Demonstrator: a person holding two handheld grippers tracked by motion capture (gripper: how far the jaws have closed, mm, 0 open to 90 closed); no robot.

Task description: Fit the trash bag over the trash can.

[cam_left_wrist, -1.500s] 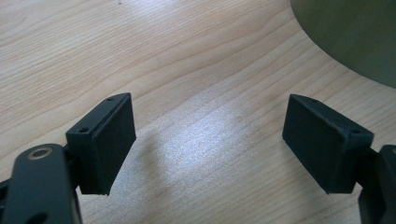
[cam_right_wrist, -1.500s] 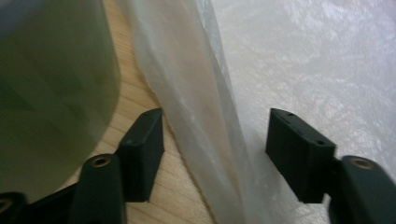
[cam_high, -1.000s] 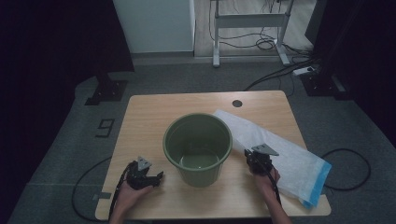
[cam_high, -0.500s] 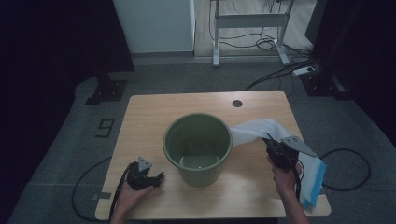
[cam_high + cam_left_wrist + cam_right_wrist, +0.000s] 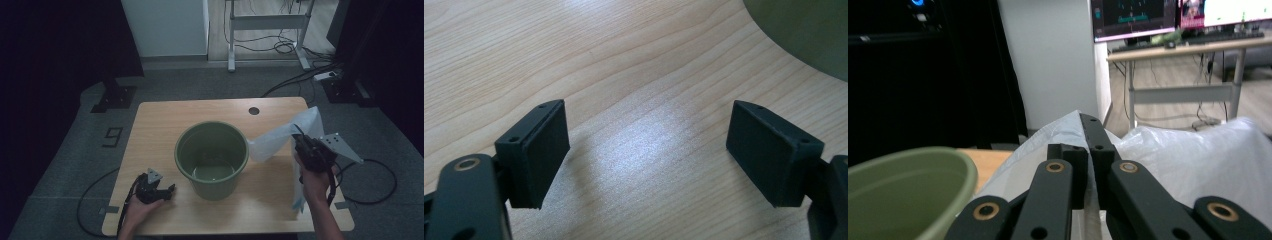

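Left gripper (image 5: 161,190) rests near the table's (image 5: 155,120) front edge, jaws spread wide over bare wood with nothing between them. Right gripper (image 5: 300,142), pinched tight on a white plastic bag (image 5: 272,141), holds it lifted off the table just right of the green bucket (image 5: 212,159) (apparently empty). My reading: the bag is being raised to line the bucket, so next its mouth needs opening over the rim, likely with the left's help. Farther off, a "9" (image 5: 114,136) is marked on the floor.

"9" marked on floor (image 5: 114,135)
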